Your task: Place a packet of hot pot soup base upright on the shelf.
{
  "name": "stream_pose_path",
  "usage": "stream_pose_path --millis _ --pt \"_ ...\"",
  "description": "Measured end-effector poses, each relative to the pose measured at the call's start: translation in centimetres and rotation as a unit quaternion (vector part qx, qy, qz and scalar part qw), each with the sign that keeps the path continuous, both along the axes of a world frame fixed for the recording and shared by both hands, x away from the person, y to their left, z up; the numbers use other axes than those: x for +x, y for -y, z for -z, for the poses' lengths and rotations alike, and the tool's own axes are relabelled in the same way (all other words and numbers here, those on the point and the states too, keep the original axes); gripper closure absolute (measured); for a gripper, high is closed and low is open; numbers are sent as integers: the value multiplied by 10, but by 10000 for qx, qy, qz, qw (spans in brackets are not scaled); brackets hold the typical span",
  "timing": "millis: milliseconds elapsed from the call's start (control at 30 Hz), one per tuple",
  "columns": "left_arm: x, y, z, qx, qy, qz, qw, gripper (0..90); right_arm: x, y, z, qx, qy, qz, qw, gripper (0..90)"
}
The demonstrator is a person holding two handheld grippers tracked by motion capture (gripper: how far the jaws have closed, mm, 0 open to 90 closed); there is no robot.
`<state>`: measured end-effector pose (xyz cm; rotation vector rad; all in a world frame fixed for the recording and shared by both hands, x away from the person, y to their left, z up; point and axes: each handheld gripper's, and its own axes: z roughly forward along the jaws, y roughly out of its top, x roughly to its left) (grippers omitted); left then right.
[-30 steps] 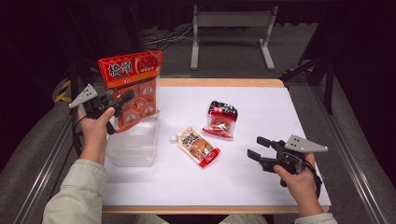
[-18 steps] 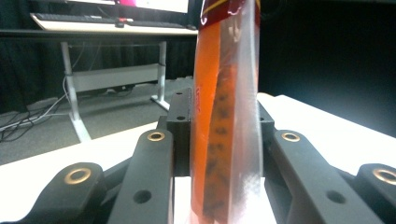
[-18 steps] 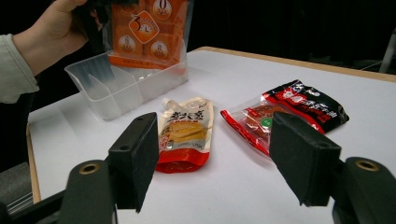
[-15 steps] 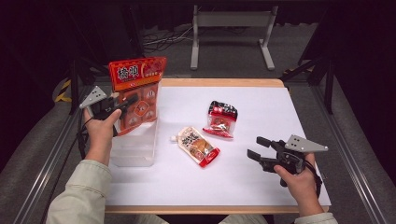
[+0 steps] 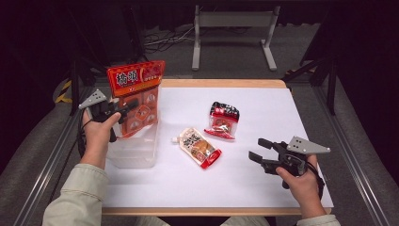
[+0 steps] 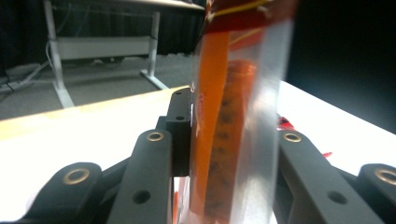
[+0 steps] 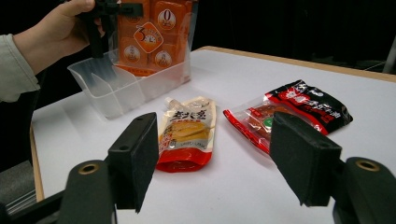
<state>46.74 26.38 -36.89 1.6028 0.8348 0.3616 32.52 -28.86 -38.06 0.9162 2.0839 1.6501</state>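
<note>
An orange snack bag (image 5: 136, 101) with a red header hangs upright, and my left gripper (image 5: 129, 107) is shut on its middle. In the left gripper view the bag (image 6: 233, 116) stands pinched between the two black jaws. Its lower end dips into a clear plastic bin (image 5: 131, 150) at the table's left edge. My right gripper (image 5: 256, 149) rests low at the front right, open and with nothing between its pads (image 7: 135, 158). Beyond it lie a spouted pouch (image 7: 187, 130) and a red and black pack (image 7: 289, 112).
The pouch (image 5: 200, 147) lies mid-table, with the red and black pack (image 5: 222, 120) just behind it. The bin (image 7: 112, 88) has a divider inside. White sheet (image 5: 263, 108) covers the table. A metal stand (image 5: 233, 28) is on the floor beyond.
My left gripper has lowered the orange bag and brought it slightly right, so its bottom now sits in the bin. The right gripper has stayed still.
</note>
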Motion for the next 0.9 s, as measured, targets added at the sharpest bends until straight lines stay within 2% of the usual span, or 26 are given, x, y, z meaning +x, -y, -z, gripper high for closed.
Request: stream_pose_path --millis 33,100,133,200,233,300,500,700,800,900 --pt "0 1 -1 38 -107 38 9999 694 0 0 0 -2 0 -13 10000 333" --pt "-1 3 -2 253 -360 83 9990 679 0 0 0 -7 8 -22 10000 333" --pt "-2 4 -4 391 -411 78 9984 676 0 0 0 -8 8 -23 10000 333" --pt "-5 6 -10 852 -308 22 9959 687 0 0 0 0 1 -30 10000 333" --pt "-5 6 -12 961 -312 10 9949 695 0 0 0 -6 4 -26 10000 333" --pt "-5 4 -12 964 -339 -14 9948 701 0 0 0 -17 -2 -33 10000 333" --pt "-3 -7 -5 937 -617 -19 9937 704 0 -2 0 -27 -3 -68 10000 332" --pt "-4 -13 -1 777 -731 -6 9943 704 0 -2 1 -32 -18 -74 10000 332" --pt "-5 -13 -1 805 -731 45 9941 702 0 -3 1 -38 -22 -78 10000 331" --pt "-7 -14 0 774 -815 60 9936 700 0 -2 1 -40 -19 -80 10000 331"
